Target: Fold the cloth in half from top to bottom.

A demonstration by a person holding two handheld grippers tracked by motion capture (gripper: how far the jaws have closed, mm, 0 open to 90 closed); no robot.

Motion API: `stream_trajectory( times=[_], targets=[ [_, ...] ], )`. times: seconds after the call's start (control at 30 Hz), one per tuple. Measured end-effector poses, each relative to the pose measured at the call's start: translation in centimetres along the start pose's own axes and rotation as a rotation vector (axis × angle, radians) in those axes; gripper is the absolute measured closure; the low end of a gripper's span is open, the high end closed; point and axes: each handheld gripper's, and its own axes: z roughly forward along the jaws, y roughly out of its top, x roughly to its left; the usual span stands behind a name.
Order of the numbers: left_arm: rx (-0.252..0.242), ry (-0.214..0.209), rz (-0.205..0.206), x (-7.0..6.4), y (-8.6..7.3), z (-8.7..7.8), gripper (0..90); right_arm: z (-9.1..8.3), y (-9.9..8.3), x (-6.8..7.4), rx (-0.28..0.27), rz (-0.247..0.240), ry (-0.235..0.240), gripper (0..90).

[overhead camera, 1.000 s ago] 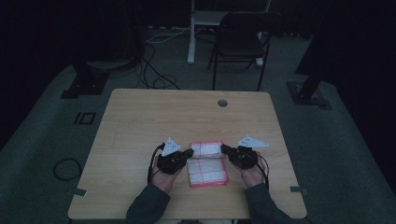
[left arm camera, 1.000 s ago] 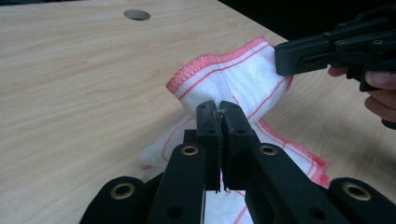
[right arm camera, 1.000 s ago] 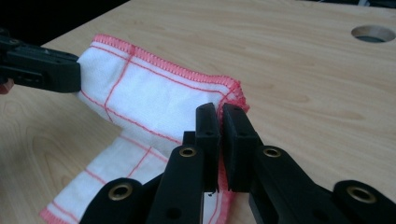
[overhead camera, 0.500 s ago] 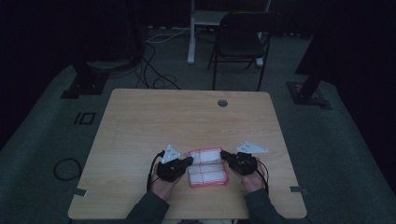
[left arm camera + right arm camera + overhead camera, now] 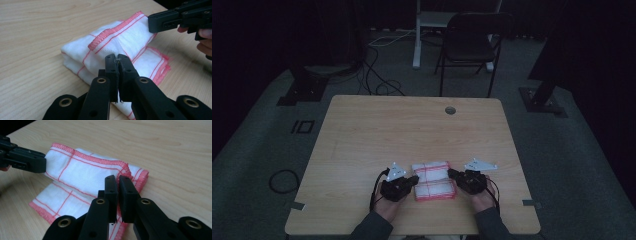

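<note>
Dim carpeted flooring with loose cables and a dark folding chair (image 5: 472,42) is seen beyond a pale wooden table (image 5: 412,130), near whose front edge a white cloth with red stitched edging and red grid lines (image 5: 433,180) is laid, partly folded over on itself. At its left end the left gripper (image 5: 117,61) is held with its jaws pressed together on a fold of the fabric, a sliver of white being visible between them. At the opposite end the right gripper (image 5: 118,182) is likewise closed, or very nearly so, at the red hem of the upper layer; whether fabric is truly pinched there cannot be told for certain. A fold appears to be in hand. For it to be done well, both pinched corners should be lifted together and level, the upper layer kept taut between them, and the hems brought into line with the edges beneath before being released. No brand, label or legible writing is found on the cloth, the grippers or the table.
</note>
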Motion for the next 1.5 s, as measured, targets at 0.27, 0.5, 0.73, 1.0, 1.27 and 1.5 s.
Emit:
stream_trajectory(
  times=[0.27,0.5,0.73,1.0,1.27,1.5],
  targets=[
    [0.035,-0.007,0.003,-0.3,-1.1,0.5,85.8,0.0,-0.6,0.2,0.016,-0.001,-0.003,86.4],
    [-0.031,0.028,-0.008,0.6,0.2,-0.8,77.3,-0.1,-0.8,0.2,0.018,0.003,-0.004,86.3],
    [-0.035,0.083,-0.049,2.7,1.9,0.0,76.8,-0.1,-0.8,0.3,0.016,0.001,-0.006,86.2],
    [0.019,0.053,-0.011,1.9,1.5,1.4,78.1,-0.2,-0.8,0.2,0.009,0.003,-0.002,84.2],
    [0.008,0.02,0.011,0.7,1.3,0.9,78.1,-1.0,-0.7,-0.5,-0.04,0.037,-0.018,71.4],
    [0.019,-0.003,0.034,-0.5,0.4,0.7,78.0,-2.3,-0.6,-2.1,-0.089,0.094,-0.064,68.9]
  ],
)
